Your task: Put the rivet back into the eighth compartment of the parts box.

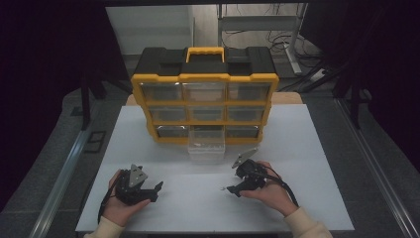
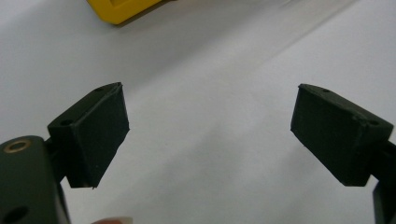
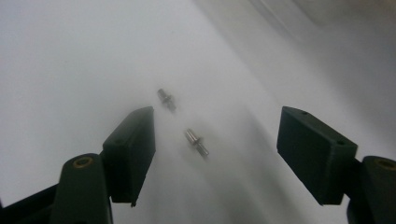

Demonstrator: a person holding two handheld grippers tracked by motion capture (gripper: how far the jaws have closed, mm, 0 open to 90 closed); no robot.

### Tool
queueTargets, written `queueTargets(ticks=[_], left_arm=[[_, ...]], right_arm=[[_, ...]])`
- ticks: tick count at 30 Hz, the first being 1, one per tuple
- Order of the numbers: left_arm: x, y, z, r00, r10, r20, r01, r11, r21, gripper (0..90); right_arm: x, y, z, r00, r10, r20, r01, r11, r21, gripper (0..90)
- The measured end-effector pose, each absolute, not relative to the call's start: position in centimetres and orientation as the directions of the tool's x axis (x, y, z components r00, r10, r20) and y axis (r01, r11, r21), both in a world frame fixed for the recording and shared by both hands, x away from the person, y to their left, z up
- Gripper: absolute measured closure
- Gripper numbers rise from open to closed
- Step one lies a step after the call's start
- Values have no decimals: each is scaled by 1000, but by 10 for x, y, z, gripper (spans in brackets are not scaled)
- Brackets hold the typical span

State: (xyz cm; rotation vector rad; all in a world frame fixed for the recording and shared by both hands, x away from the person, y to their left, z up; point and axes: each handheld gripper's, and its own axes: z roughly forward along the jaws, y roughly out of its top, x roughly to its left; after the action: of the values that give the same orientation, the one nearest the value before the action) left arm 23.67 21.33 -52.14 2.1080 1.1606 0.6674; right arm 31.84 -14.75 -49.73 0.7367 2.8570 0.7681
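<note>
Right gripper (image 3: pixel 215 140): you hold it low over the white table (image 1: pixel 307 198), on your side of the yellow organiser (image 1: pixel 204 101) and to the right of the clear drawer (image 1: pixel 206 146) that stands pulled out of the organiser's bottom row. Jaws spread wide, nothing between the pads. Two small metal pins lie on the table just ahead of it — the nearer pin (image 3: pixel 196 142) sits roughly between the jaw tips, closer to the left jaw in the right gripper view; the farther pin (image 3: pixel 166 100) lies just beyond, apart from the first. In the high view the pins are a faint speck at the gripper's tip, too small to resolve.

Judgement: the low, angled hold lines the jaws up to straddle the nearer pin for a pinch. The open drawer is likely where the pins belong, though you cannot read its contents clearly from here.

Left gripper (image 2: pixel 210 135): resting in your left hand (image 1: pixel 121 201) near the table's front edge, left of the drawer and well apart from the pins. Jaws wide apart, empty, bare table between them — parked, out of the way.

Caution: the pins are small and round, so they may roll or skid off a pad if the jaws close off-centre.
</note>
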Motion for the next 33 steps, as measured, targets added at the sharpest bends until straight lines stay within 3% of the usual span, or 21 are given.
queueTargets(ticks=[19, 33], left_arm=[[237, 214, -522, 483, 866, 127, 544, -410, 732, 118], [237, 214, -522, 485, 865, 127, 543, -412, 732, 119]], right_arm=[[314, -140, -507, -898, 440, 5, 396, 803, 445, 475], [312, -139, -506, -915, 404, -2, 361, 819, 445, 795]])
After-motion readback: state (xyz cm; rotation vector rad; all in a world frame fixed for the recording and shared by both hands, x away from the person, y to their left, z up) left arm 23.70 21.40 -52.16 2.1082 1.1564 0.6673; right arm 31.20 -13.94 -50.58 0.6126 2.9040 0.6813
